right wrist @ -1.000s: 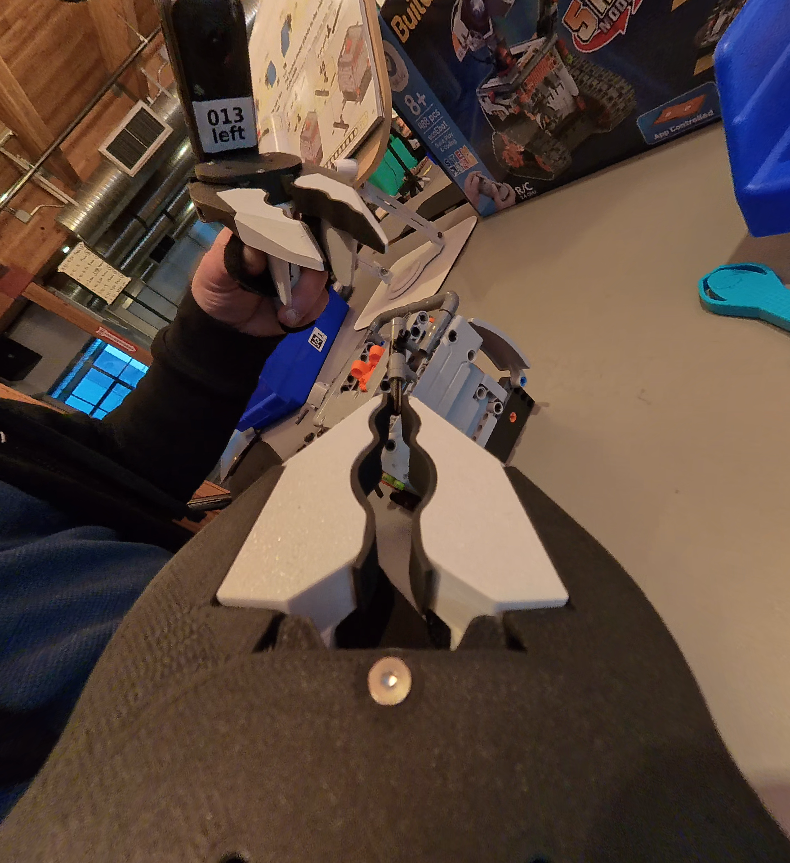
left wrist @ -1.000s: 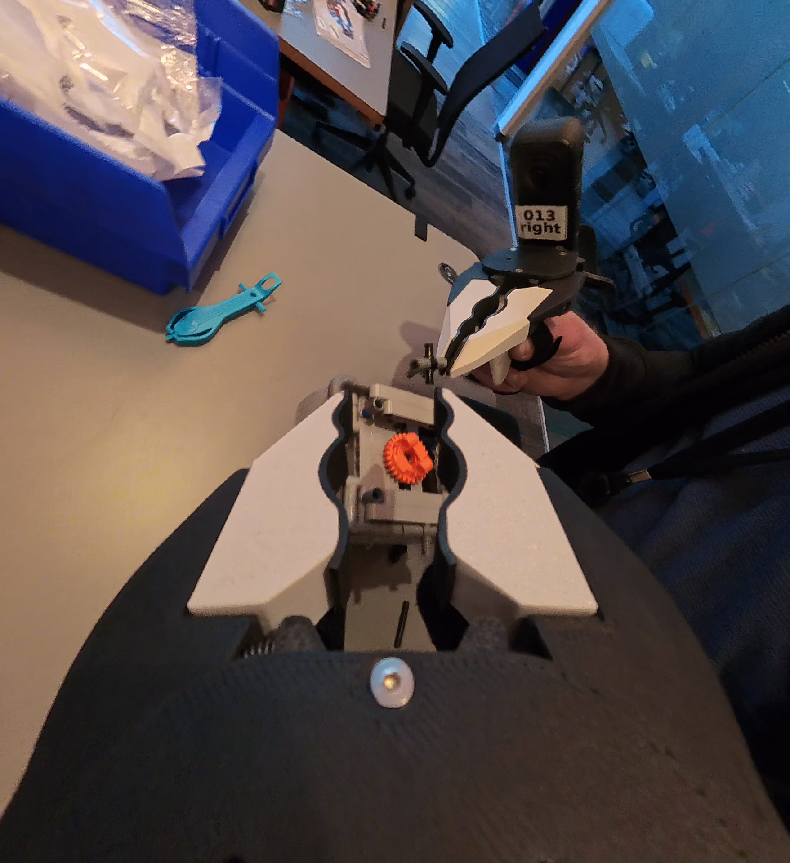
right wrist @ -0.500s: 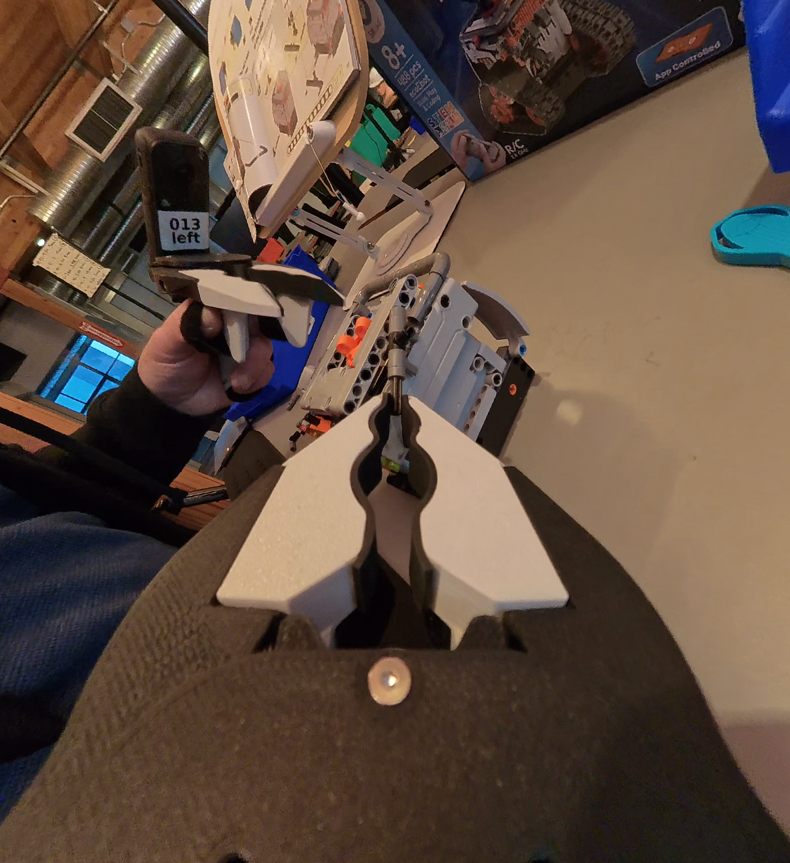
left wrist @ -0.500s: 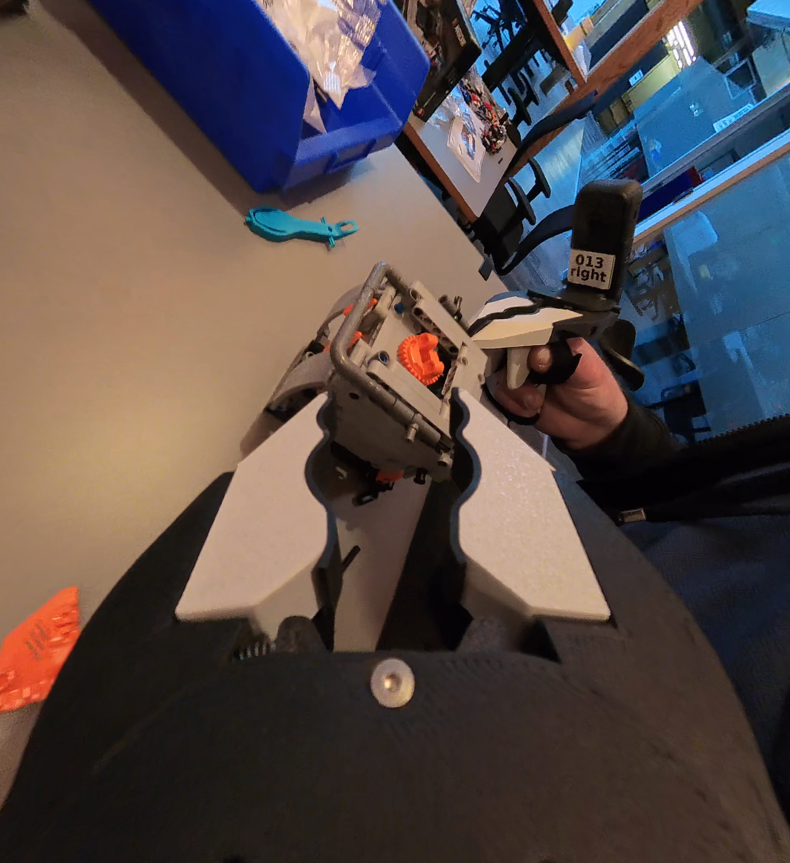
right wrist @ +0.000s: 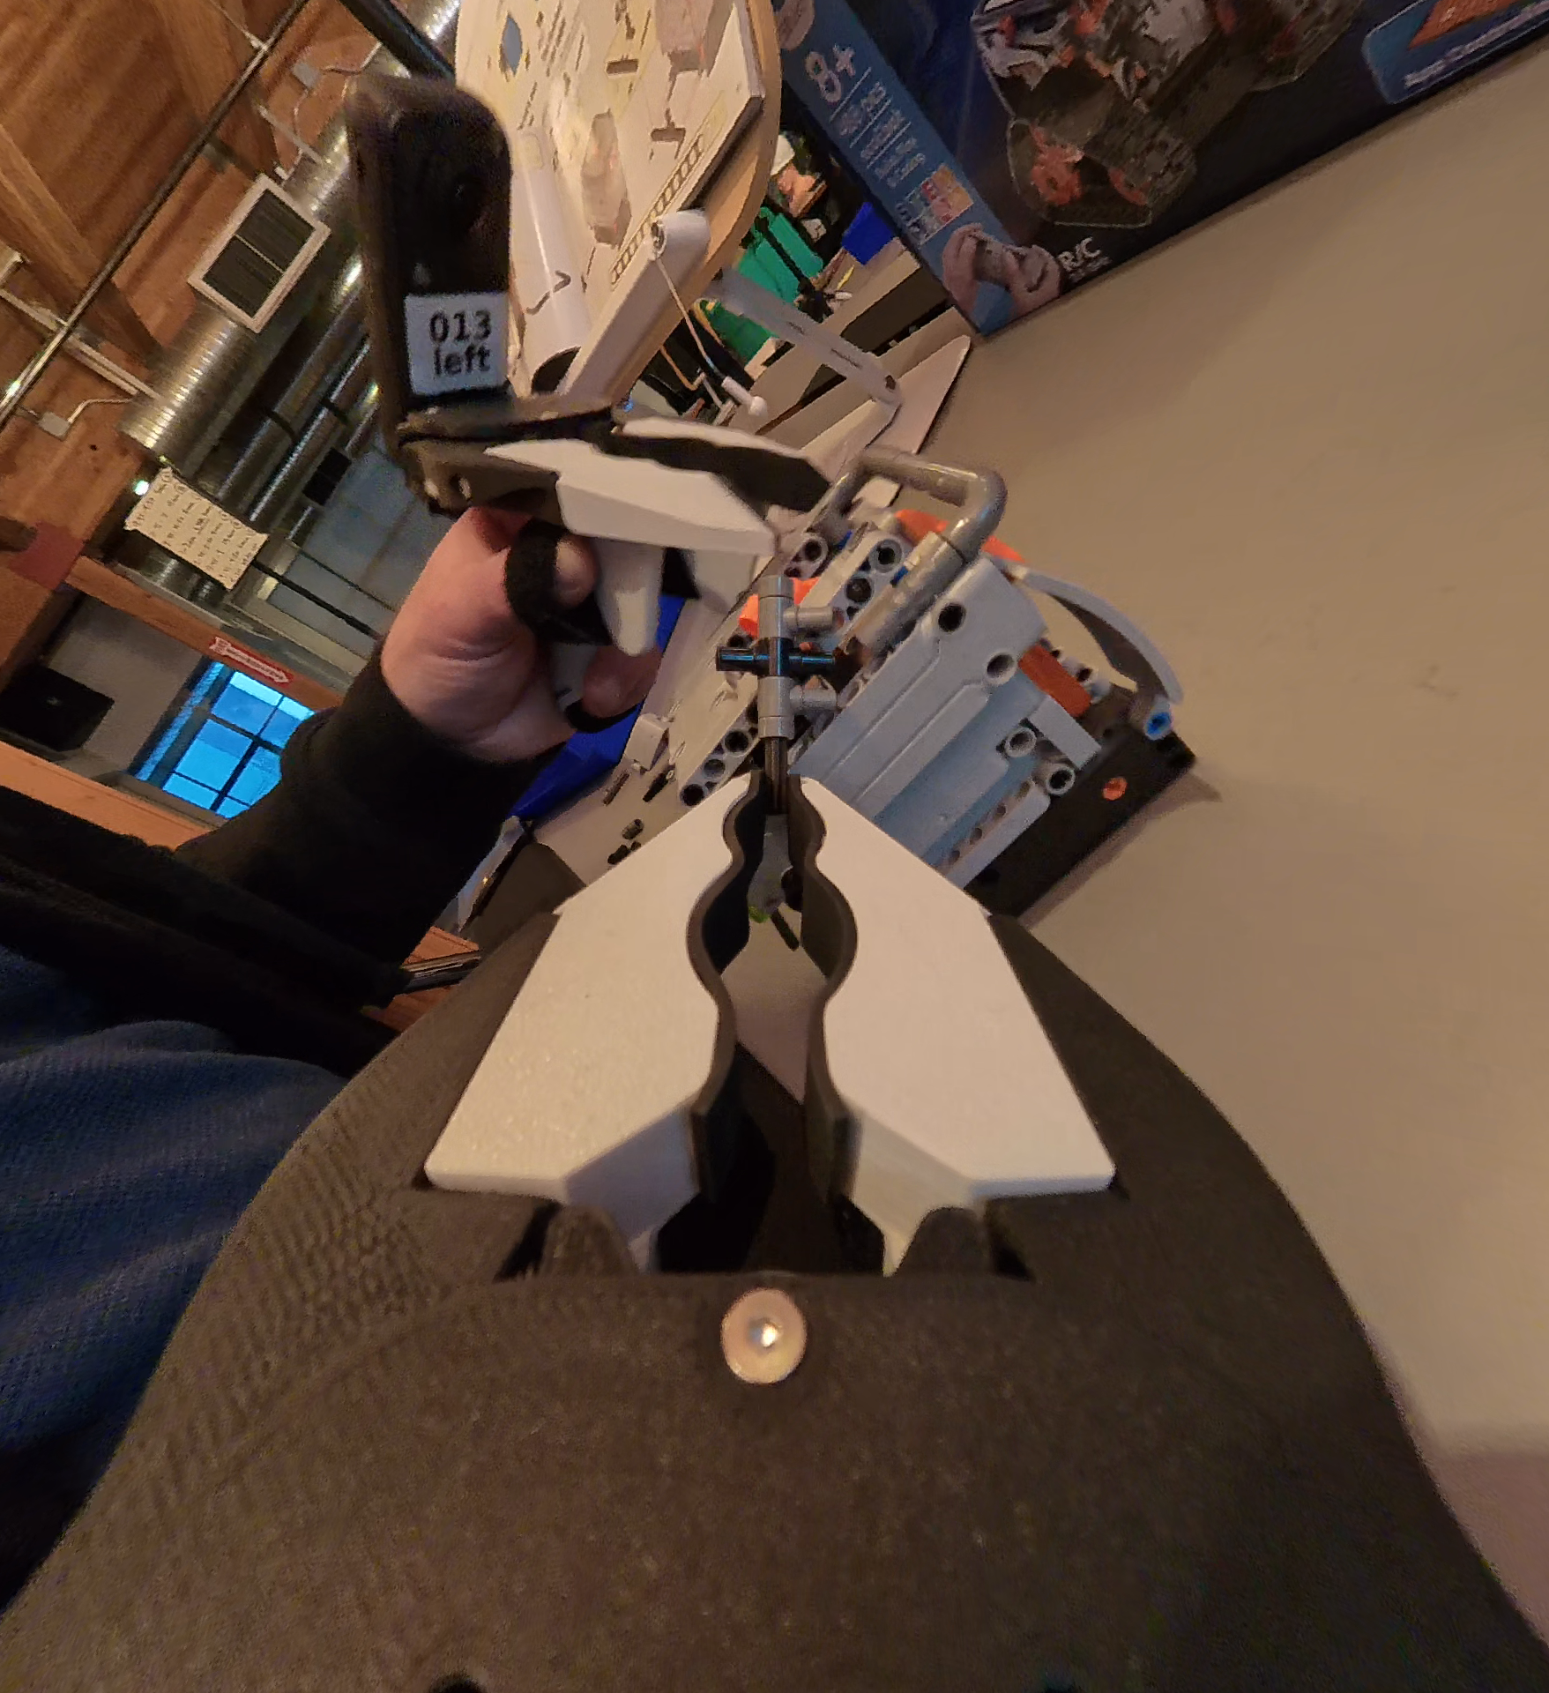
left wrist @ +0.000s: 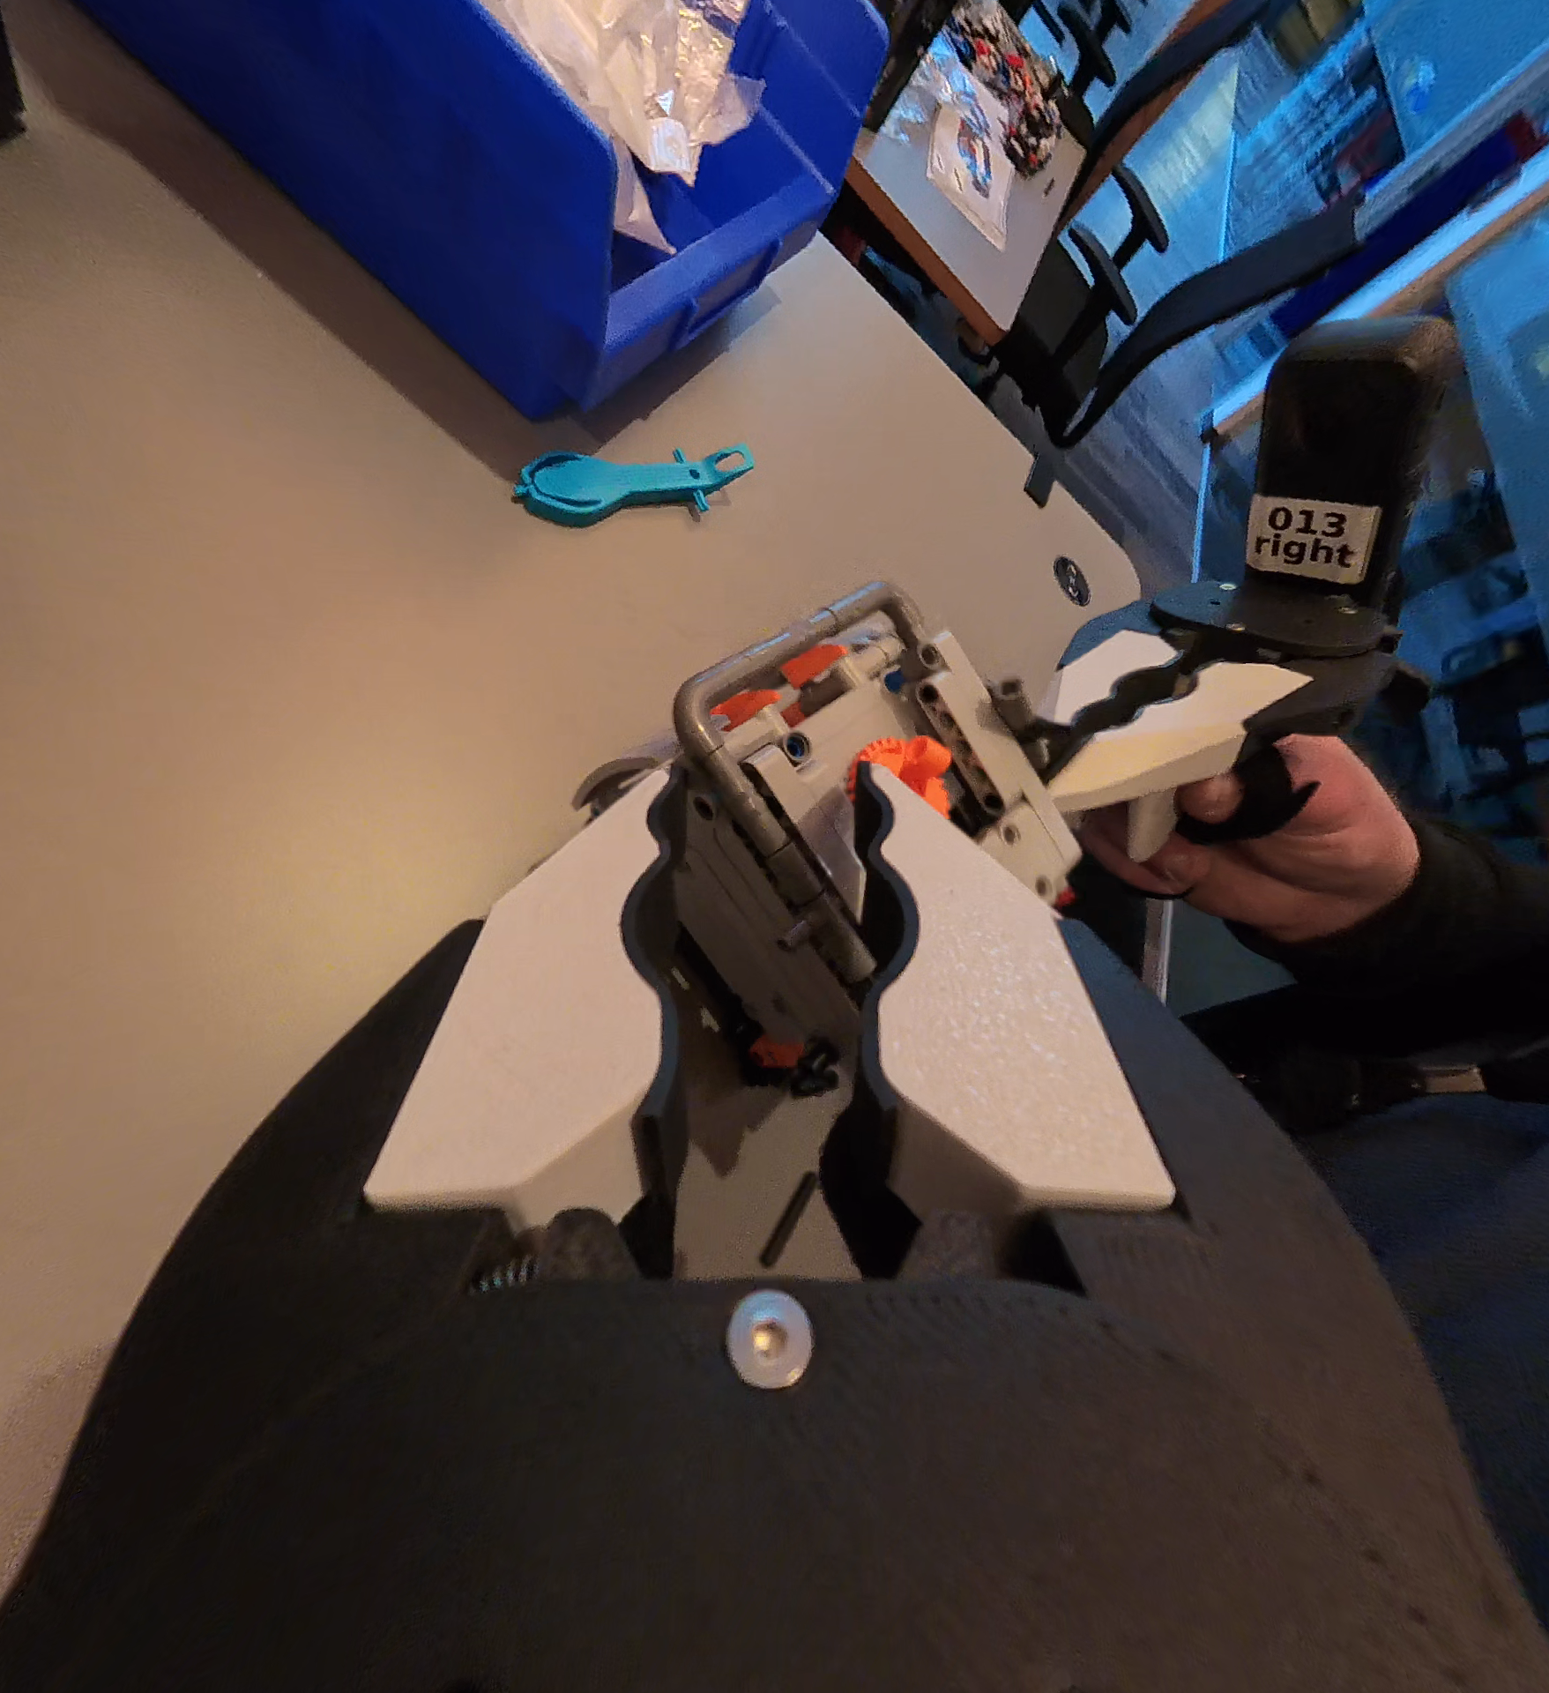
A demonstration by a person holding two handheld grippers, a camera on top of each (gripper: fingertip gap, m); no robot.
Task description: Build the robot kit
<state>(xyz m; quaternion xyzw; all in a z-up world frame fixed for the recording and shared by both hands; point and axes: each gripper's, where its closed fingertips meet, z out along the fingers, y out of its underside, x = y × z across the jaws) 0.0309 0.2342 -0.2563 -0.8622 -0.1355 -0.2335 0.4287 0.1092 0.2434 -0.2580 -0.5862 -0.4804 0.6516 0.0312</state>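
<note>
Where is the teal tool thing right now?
In the left wrist view the teal tool lies flat on the table, just in front of the blue bin, apart from the brick model.

A pale grey table [left wrist: 202,641] fills the foreground, its far right corner rounded. Beyond that corner stand black office chairs [left wrist: 1109,302] on a dark floor, beside a second table [left wrist: 963,220] with a wood-trimmed edge. Glass partitions [left wrist: 1531,229] tinted blue run along the right side of the room. In the right wrist view, wooden ceiling beams [right wrist: 10,174] and timber walls glow warm orange, crossed by a silver ventilation duct [right wrist: 230,366] with a white vent grille [right wrist: 257,252]. A small window [right wrist: 221,751] shows blue daylight low at left.
</note>
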